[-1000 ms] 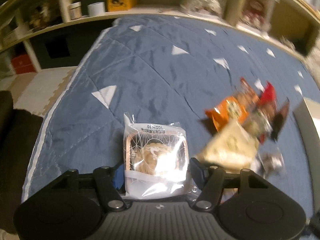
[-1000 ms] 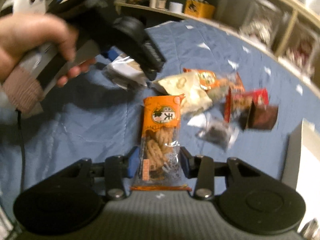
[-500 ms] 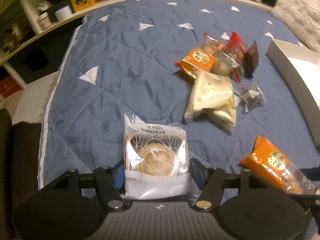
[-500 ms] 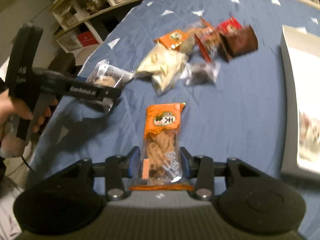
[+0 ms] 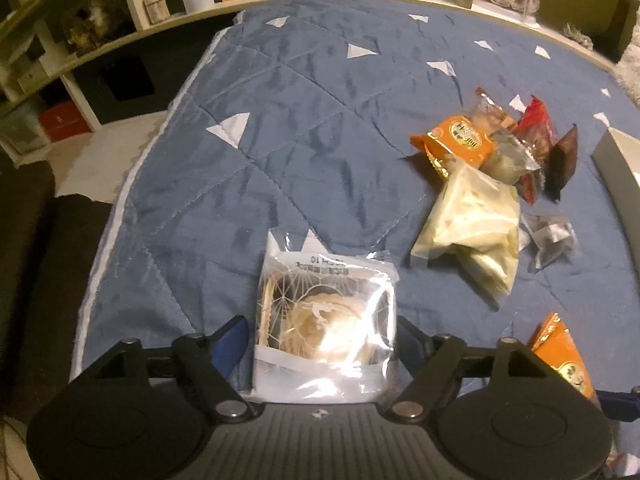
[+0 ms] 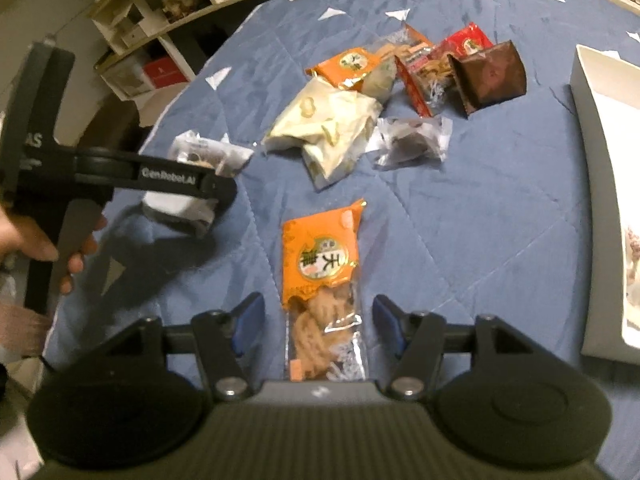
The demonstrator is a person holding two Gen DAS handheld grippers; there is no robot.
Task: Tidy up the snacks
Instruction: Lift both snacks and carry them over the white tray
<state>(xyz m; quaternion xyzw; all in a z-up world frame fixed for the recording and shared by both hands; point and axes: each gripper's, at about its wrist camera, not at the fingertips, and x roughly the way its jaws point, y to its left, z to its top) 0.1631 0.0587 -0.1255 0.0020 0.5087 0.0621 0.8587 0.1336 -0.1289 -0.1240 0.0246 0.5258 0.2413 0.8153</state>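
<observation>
Blue quilt (image 5: 320, 128): padded cloth with white triangles, bearing every snack.
Left gripper (image 5: 322, 338): jaws have just been opening; a small gap shows at the left pad, the right pad is hidden by the wrapper, so the clear pastry pack (image 5: 326, 320) lies between them, loose on the quilt.
Pastry pack writing: "10" and a line of small print, upside down and partly lost in glare.
Right gripper (image 6: 318, 322): jaws have just been opening and stand well apart from the orange twist pack (image 6: 322, 280), which lies between them untouched.
Twist pack label: round gold-edged badge with large East Asian characters; lower end cut off by the gripper body.
Left tool seen from the right wrist: side reads "GenRobot.AI"; a hand (image 6: 48, 248) grips its handle at 9 o'clock.
Snack pile (image 6: 400, 92): at 12 o'clock, cream bag, second orange pack, red and brown packets, overlapping.
White box (image 6: 600, 184): at 3 o'clock, partly out of frame.
Shelves (image 5: 120, 20): at 11 o'clock, contents dim.
</observation>
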